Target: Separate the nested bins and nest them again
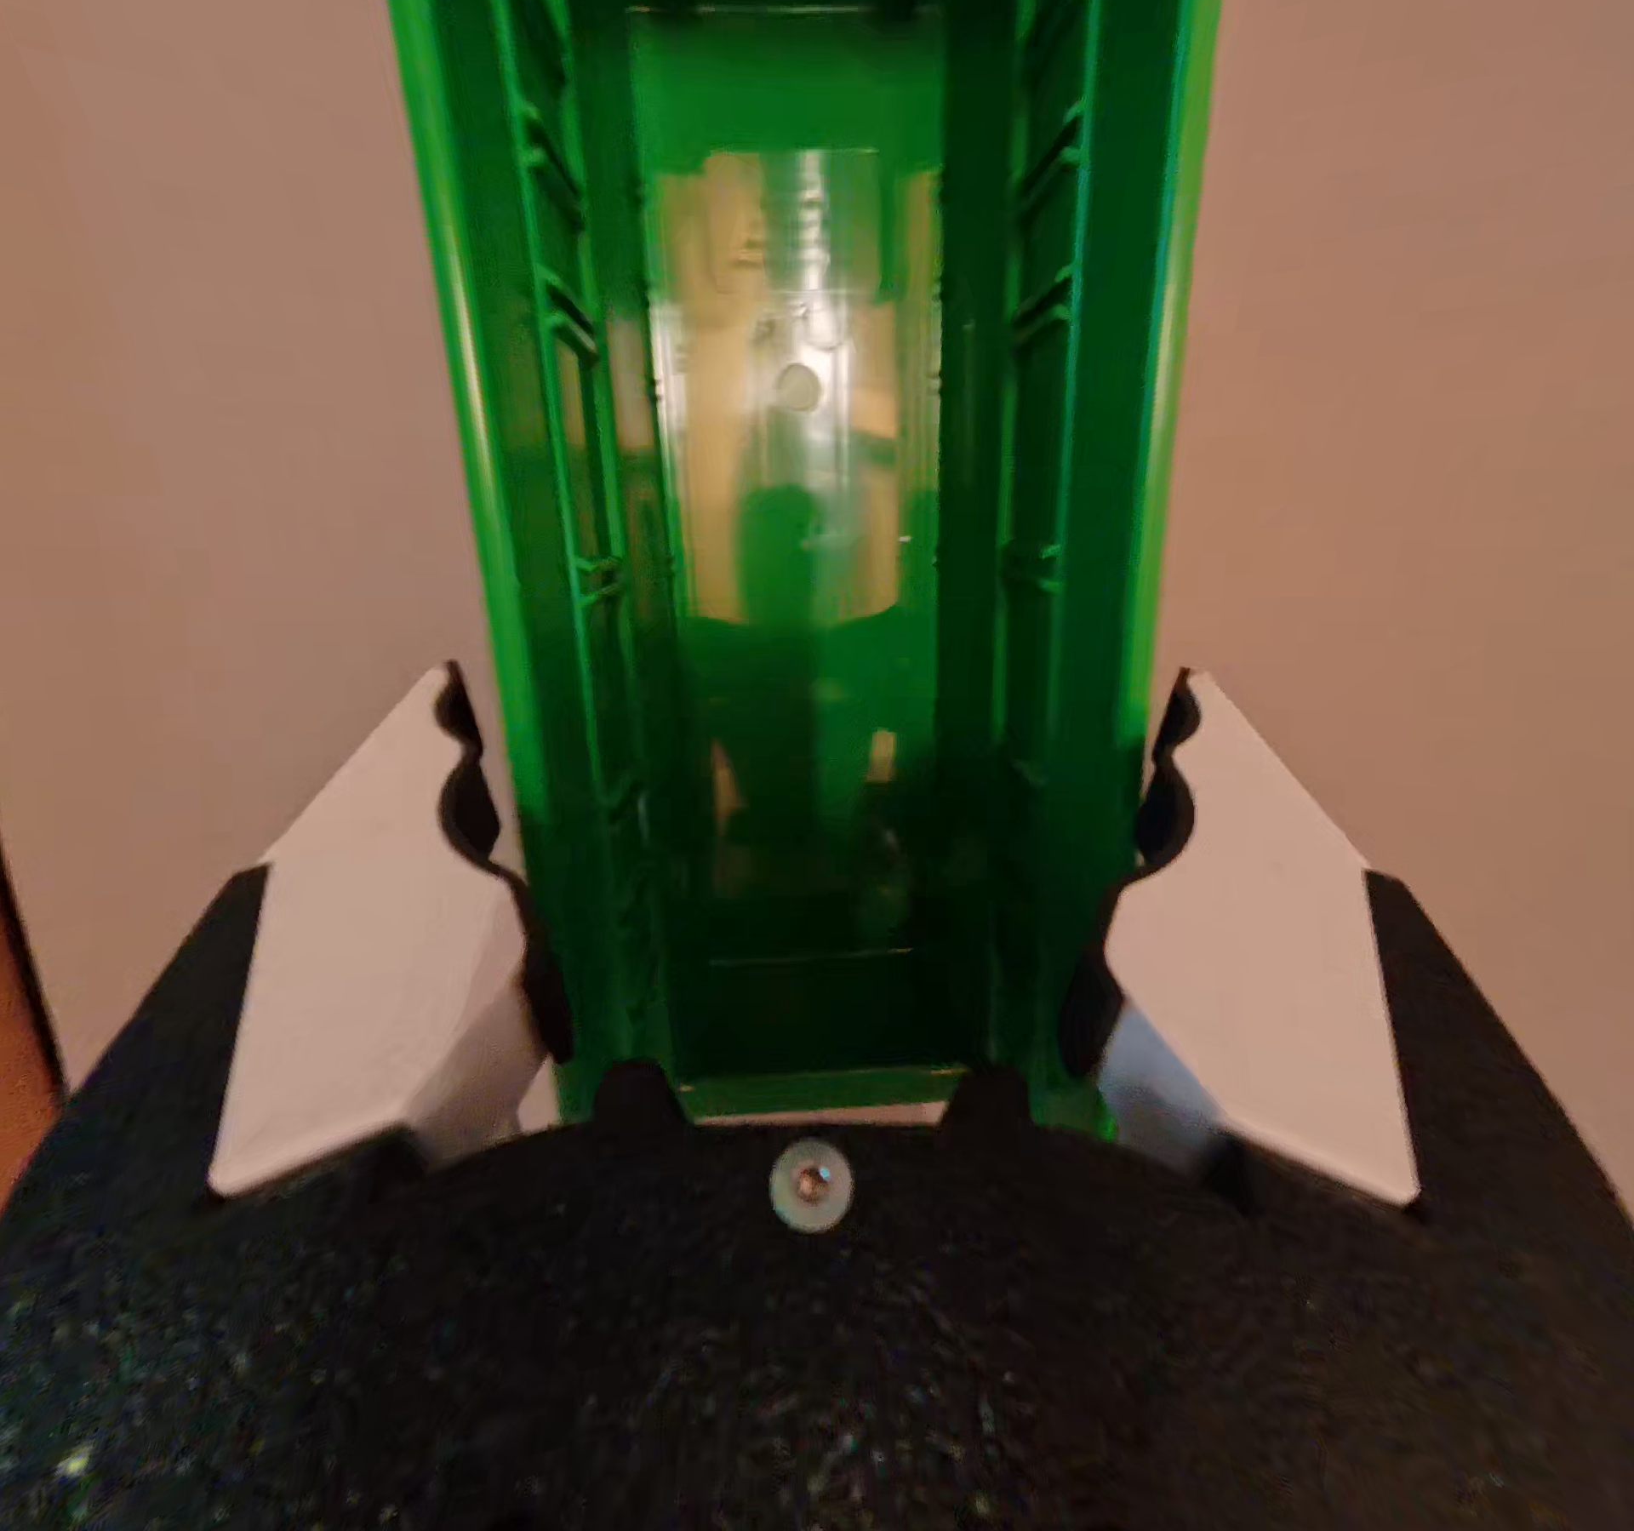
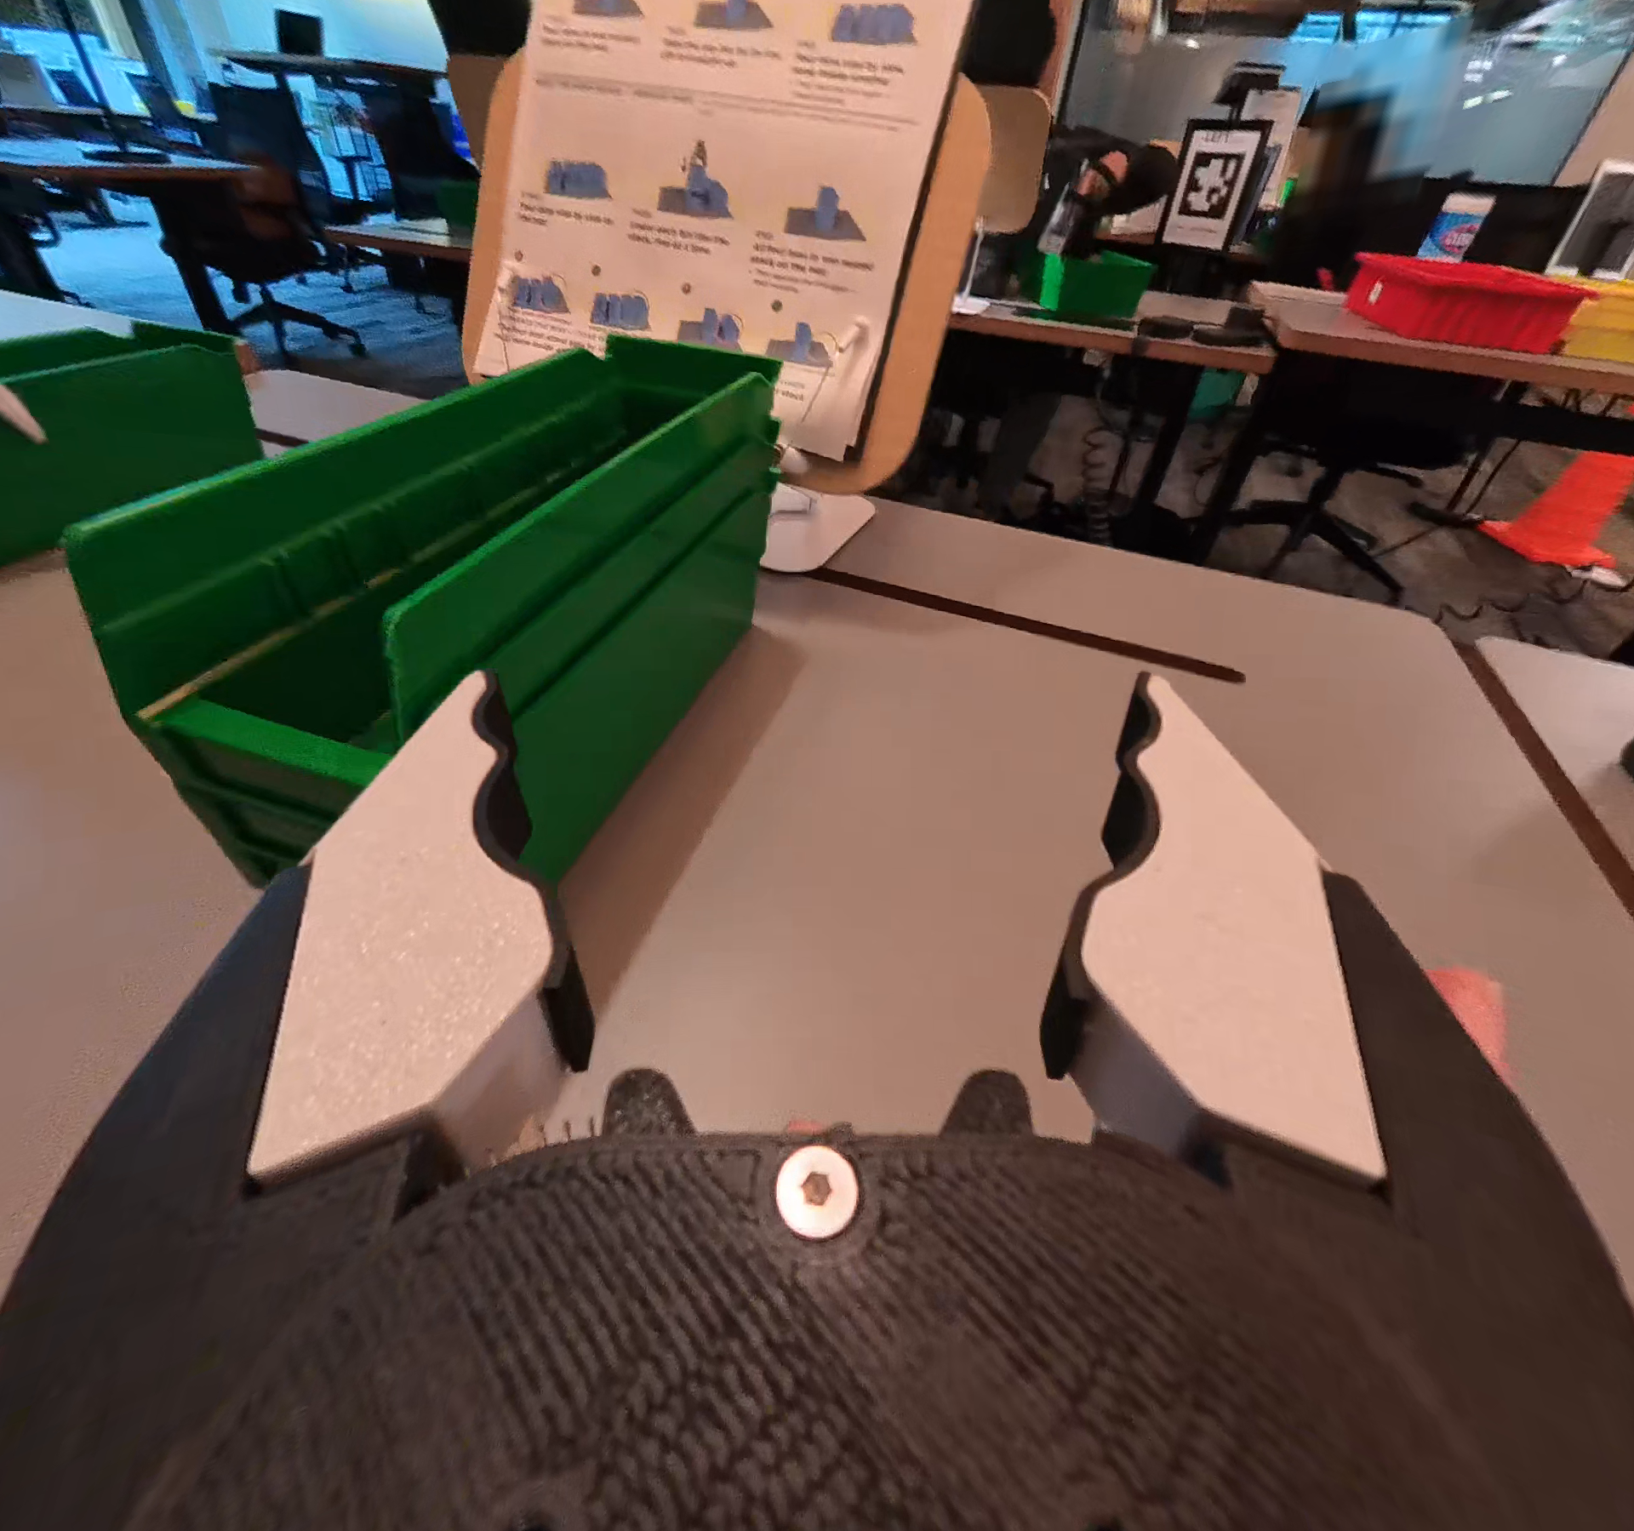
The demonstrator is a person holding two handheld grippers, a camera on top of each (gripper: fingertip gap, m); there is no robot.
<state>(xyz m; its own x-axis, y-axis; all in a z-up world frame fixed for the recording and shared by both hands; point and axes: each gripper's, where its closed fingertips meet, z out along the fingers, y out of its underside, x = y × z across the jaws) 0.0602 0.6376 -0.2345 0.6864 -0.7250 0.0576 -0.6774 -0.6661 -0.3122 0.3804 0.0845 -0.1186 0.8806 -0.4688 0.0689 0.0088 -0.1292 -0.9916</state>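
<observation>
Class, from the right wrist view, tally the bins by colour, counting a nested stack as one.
Green: 3 (nested stack, left bin, far bin)
Red bin: 1
Yellow bin: 1
Total: 5
A blurred green patch farther back is left out.

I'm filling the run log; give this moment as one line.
left gripper: straddles green bin, jaws wide | right gripper: open, empty, over table | bin stack: on table, nested
</observation>
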